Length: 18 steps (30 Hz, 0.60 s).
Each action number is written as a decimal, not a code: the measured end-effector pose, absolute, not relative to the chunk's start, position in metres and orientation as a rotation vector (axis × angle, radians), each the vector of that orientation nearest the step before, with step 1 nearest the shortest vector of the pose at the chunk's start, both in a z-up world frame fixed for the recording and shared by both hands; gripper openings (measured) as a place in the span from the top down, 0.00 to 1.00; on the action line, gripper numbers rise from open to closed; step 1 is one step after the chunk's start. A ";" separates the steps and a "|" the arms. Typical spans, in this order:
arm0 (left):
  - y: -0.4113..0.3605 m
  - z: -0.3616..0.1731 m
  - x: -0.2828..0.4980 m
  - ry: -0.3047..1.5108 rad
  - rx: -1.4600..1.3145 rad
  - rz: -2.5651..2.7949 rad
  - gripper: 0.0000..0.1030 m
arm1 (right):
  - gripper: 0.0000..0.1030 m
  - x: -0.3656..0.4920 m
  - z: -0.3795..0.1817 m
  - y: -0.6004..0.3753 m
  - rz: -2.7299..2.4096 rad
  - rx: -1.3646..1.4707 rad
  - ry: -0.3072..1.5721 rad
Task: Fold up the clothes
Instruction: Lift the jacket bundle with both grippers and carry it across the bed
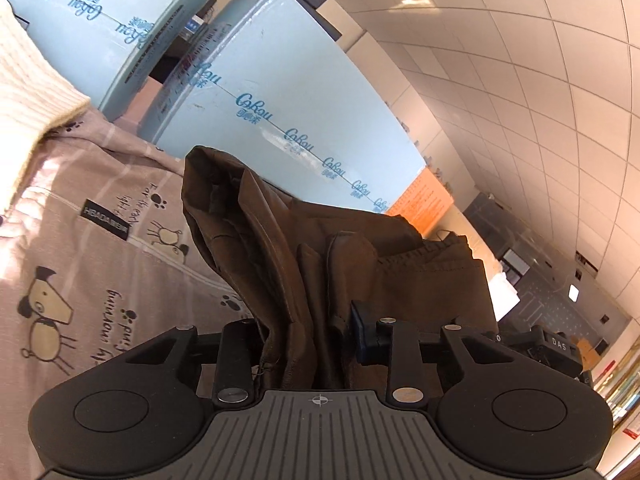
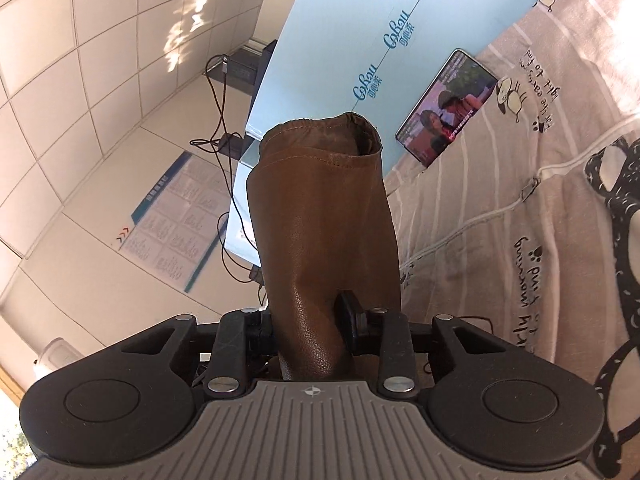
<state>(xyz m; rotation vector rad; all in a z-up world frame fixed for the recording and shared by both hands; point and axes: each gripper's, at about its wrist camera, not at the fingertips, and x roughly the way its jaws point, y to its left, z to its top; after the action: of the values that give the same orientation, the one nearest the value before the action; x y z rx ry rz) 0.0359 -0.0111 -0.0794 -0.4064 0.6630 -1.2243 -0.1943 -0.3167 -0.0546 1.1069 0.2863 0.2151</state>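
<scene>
A brown leather-like garment (image 1: 312, 248) is held up off the bed by both grippers. My left gripper (image 1: 308, 336) is shut on a bunched, folded part of it, with dark lining and seams showing. My right gripper (image 2: 308, 328) is shut on another part (image 2: 324, 216), a smooth tube of brown material ending in a gathered elastic hem at the top. The fingertips of both grippers are mostly hidden by the cloth; a blue pad (image 1: 362, 332) shows on the left gripper's right finger.
A pinkish-grey bedsheet (image 1: 80, 264) with cartoon dogs lies under the left gripper and shows in the right wrist view (image 2: 520, 168). A cream knit garment (image 1: 24, 92) lies at far left. Light-blue boxes (image 1: 280, 92) stand behind. A lit phone (image 2: 444, 108) leans against a box.
</scene>
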 end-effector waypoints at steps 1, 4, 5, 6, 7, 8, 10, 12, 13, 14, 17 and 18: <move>-0.002 -0.079 0.036 0.645 -0.406 -1.200 0.70 | 0.73 -0.184 -0.054 -0.311 0.225 1.118 0.309; 0.032 -0.079 0.038 0.593 -0.436 -1.116 0.70 | 0.73 -0.157 -0.053 -0.293 0.268 1.152 0.359; 0.044 -0.080 0.038 0.578 -0.454 -1.090 0.70 | 0.73 -0.147 -0.051 -0.283 0.298 1.156 0.374; 0.053 -0.080 0.038 0.563 -0.468 -1.068 0.70 | 0.73 -0.138 -0.049 -0.275 0.321 1.153 0.386; 0.064 -0.079 0.038 0.547 -0.483 -1.046 0.70 | 0.73 -0.129 -0.045 -0.267 0.341 1.145 0.398; 0.074 -0.077 0.037 0.529 -0.499 -1.023 0.70 | 0.73 -0.119 -0.041 -0.258 0.364 1.133 0.410; 0.097 -0.070 0.034 0.464 -0.509 -0.988 0.70 | 0.73 -0.105 -0.030 -0.241 0.417 1.113 0.421; 0.117 -0.059 0.032 0.396 -0.508 -0.956 0.70 | 0.73 -0.092 -0.017 -0.225 0.477 1.086 0.419; 0.125 -0.054 0.033 0.369 -0.505 -0.941 0.70 | 0.73 -0.085 -0.010 -0.217 0.506 1.068 0.415; 0.134 -0.049 0.035 0.342 -0.501 -0.921 0.70 | 0.73 -0.078 -0.004 -0.208 0.528 1.051 0.409; 0.147 -0.033 0.048 0.280 -0.463 -0.863 0.70 | 0.73 -0.051 0.011 -0.181 0.571 1.011 0.388; 0.150 -0.028 0.054 0.257 -0.443 -0.843 0.70 | 0.73 -0.041 0.014 -0.175 0.581 1.009 0.381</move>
<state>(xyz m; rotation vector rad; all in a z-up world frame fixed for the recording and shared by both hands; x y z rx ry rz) 0.0536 0.1499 -0.0276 -0.4429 0.2574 -0.8429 -0.0410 -0.1749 0.0137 1.0086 0.3807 0.5815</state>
